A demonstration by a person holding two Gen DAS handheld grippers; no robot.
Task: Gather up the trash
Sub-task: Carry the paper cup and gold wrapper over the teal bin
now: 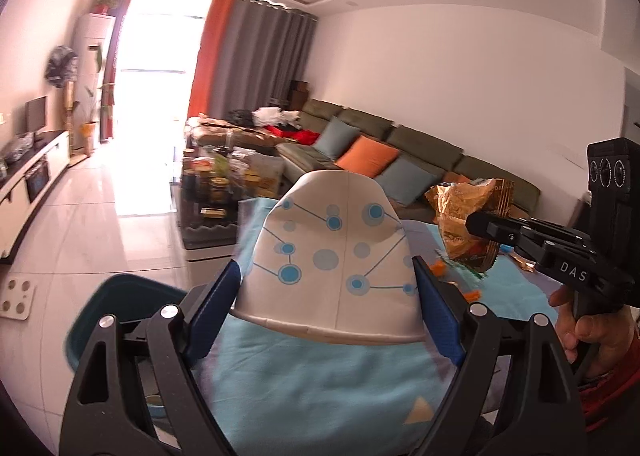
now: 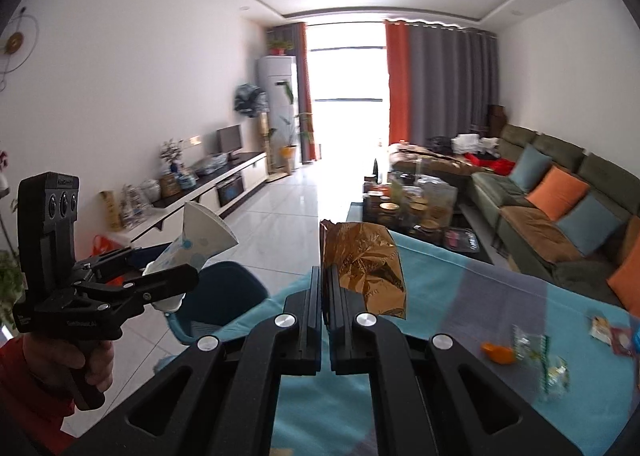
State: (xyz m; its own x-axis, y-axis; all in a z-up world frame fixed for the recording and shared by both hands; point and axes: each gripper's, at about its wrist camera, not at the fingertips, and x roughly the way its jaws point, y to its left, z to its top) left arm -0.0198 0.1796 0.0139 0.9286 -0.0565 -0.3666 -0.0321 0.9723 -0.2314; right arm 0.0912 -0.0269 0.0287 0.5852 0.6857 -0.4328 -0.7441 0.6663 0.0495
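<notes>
Fingers: left gripper [image 1: 326, 308] wide, clamping one paper cup [image 1: 334, 252]; right gripper [image 2: 325, 288] closed on one gold wrapper [image 2: 366, 268]. Blue tablecloth [image 2: 460, 296] below: several scraps.

table [image 2: 420, 284]: my blue cloth covers it | on it: orange peel [image 2: 497, 352], clear wrapper [image 2: 546, 364], small packets [image 2: 612, 334] at right

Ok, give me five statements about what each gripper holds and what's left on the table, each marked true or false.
1. The left gripper holds a paper cup. True.
2. The right gripper is empty. False: it is shut on a golden snack wrapper.
3. The cup is plain white. False: it has blue dots and lines.
4. Small wrappers lie on the blue tablecloth. True.
5. The snack wrapper lies on the sofa. False: it is held over the table.
</notes>
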